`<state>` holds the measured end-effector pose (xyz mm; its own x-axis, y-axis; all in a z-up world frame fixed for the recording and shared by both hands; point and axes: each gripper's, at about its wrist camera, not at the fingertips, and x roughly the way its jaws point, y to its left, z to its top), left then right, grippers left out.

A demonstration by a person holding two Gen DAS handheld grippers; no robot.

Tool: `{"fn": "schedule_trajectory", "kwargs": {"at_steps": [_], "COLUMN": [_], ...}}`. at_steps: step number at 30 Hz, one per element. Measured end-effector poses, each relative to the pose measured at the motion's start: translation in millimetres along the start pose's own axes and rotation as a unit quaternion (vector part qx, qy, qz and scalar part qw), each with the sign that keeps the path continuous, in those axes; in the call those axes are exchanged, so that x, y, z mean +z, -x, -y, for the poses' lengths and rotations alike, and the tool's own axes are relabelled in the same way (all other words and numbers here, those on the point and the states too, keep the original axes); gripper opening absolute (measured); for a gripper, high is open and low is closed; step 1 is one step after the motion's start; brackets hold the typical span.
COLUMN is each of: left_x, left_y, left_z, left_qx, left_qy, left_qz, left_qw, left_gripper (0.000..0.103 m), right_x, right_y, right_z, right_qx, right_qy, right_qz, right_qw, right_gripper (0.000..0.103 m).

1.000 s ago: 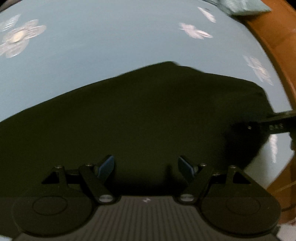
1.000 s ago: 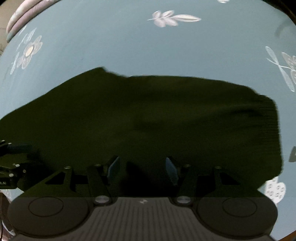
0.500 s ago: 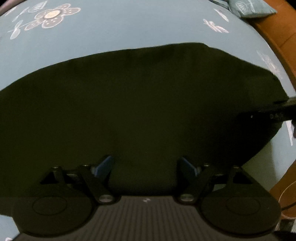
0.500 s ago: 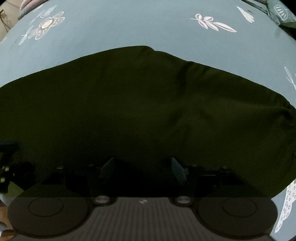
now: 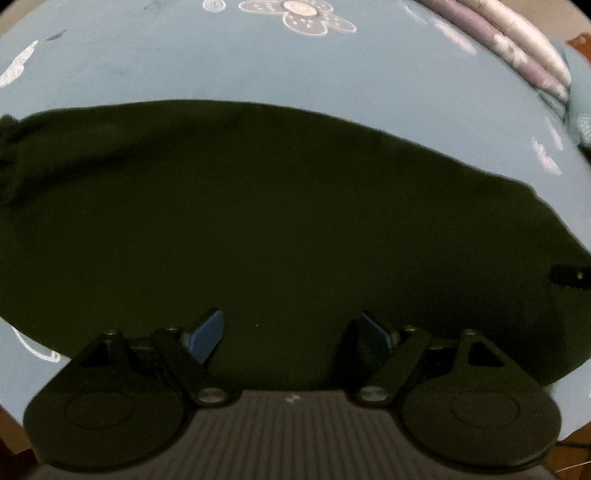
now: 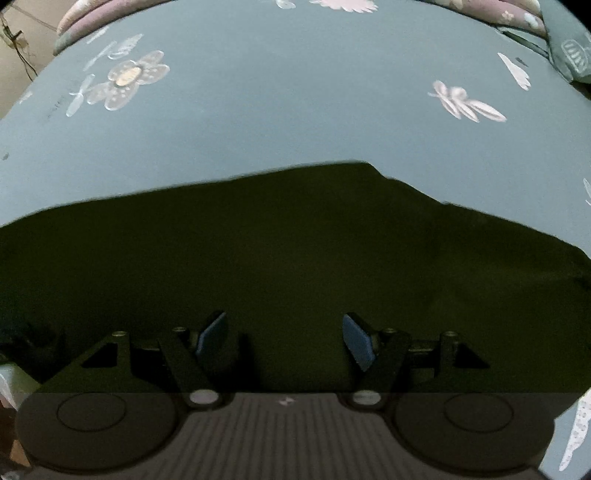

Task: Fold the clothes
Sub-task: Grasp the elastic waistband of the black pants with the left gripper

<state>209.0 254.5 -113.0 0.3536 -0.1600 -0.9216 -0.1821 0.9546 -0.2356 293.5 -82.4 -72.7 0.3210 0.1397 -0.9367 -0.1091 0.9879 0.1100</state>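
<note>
A dark, near-black garment [image 5: 280,221] lies spread flat on a light blue bedsheet [image 5: 221,62] printed with white flowers. My left gripper [image 5: 291,332] hangs over the garment's near part, pointing steeply down, its blue pads [image 5: 205,336] wide apart with nothing between them. My right gripper [image 6: 284,334] hovers the same way over the garment [image 6: 295,258], open and empty. A dark piece of the right gripper [image 5: 569,275] pokes in at the right edge of the left wrist view. Folds in the cloth are hard to make out.
Folded pink and purple bedding [image 5: 517,48] lies along the far edge of the bed, also seen as bedding [image 6: 92,22] in the right wrist view. A teal pillow [image 6: 569,48] sits at the far right. Bare sheet [image 6: 295,110] stretches beyond the garment.
Both grippers have swept sideways over the garment, and the left one has rolled. The right gripper's jaws stand wider than a second ago. The garment's far edge sits differently in both views.
</note>
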Motion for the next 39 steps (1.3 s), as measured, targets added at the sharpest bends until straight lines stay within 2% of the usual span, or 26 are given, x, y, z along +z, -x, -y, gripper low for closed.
{"fn": "schedule_trajectory", "kwargs": {"at_steps": [1, 3, 7, 8, 10, 14, 17, 20, 22, 24, 28, 31, 34, 37, 39], "left_x": [1.4, 4.7, 13.3, 14.1, 15.5, 5.0, -4.3, -14.1, -20.3, -22.6, -25.7, -29.6, -28.3, -28.7, -29.7], "left_y": [1.7, 7.6, 41.7, 48.7, 58.5, 87.0, 99.2, 96.3, 98.5, 91.4, 71.0, 64.1, 51.6, 36.0, 31.6], "left_z": [-4.4, -10.7, -40.3, -52.3, -73.5, -121.2, -152.1, -182.7, -211.2, -233.3, -271.2, -283.9, -292.4, -301.7, -304.9], "left_qx": [-0.01, -0.021, -0.008, -0.001, 0.016, 0.056, 0.078, 0.065, 0.043, 0.007, -0.07, -0.106, -0.142, -0.188, -0.204], "left_qy": [0.014, 0.034, 0.084, 0.104, 0.141, 0.198, 0.233, 0.278, 0.299, 0.318, 0.345, 0.351, 0.357, 0.379, 0.385], "left_qz": [-0.003, -0.005, 0.054, 0.067, 0.087, 0.146, 0.16, 0.163, 0.171, 0.176, 0.177, 0.167, 0.148, 0.137, 0.144], "left_qw": [0.9998, 0.9992, 0.9949, 0.9923, 0.986, 0.9675, 0.956, 0.9444, 0.9379, 0.9317, 0.9192, 0.9155, 0.9114, 0.8957, 0.8886], "left_gripper": [0.079, 0.072, 0.07, 0.059, 0.045, 0.045, 0.045, 0.045, 0.045, 0.045, 0.047, 0.048, 0.056, 0.057, 0.058], "right_x": [3.0, 8.9, 19.7, 22.3, 27.6, 28.0, 26.0, 18.1, 16.3, 14.3, 8.7, 3.8, 3.3, 5.1, 4.9], "right_y": [1.3, 3.9, 14.0, 13.8, 13.4, 15.1, 15.9, 14.4, 11.4, 8.7, 2.5, 0.7, -2.1, -5.4, -4.8], "right_z": [-9.1, -27.3, -64.6, -73.0, -89.7, -125.9, -155.7, -197.9, -225.3, -245.9, -285.3, -310.8, -330.5, -345.0, -350.1], "right_qx": [0.008, 0.024, 0.045, 0.052, 0.065, 0.096, 0.12, 0.128, 0.143, 0.16, 0.167, 0.162, 0.156, 0.147, 0.143], "right_qy": [0.007, 0.021, 0.063, 0.066, 0.071, 0.104, 0.137, 0.194, 0.212, 0.218, 0.247, 0.279, 0.296, 0.301, 0.305], "right_qz": [0.001, 0.004, 0.018, 0.018, 0.02, 0.017, 0.014, 0.013, 0.007, -0.004, -0.019, -0.021, -0.028, -0.035, -0.039], "right_qw": [1.0, 0.999, 0.997, 0.996, 0.995, 0.99, 0.983, 0.973, 0.967, 0.963, 0.954, 0.946, 0.942, 0.942, 0.941], "right_gripper": [0.073, 0.073, 0.073, 0.073, 0.073, 0.073, 0.073, 0.073, 0.073, 0.073, 0.074, 0.073, 0.073, 0.073, 0.073]}}
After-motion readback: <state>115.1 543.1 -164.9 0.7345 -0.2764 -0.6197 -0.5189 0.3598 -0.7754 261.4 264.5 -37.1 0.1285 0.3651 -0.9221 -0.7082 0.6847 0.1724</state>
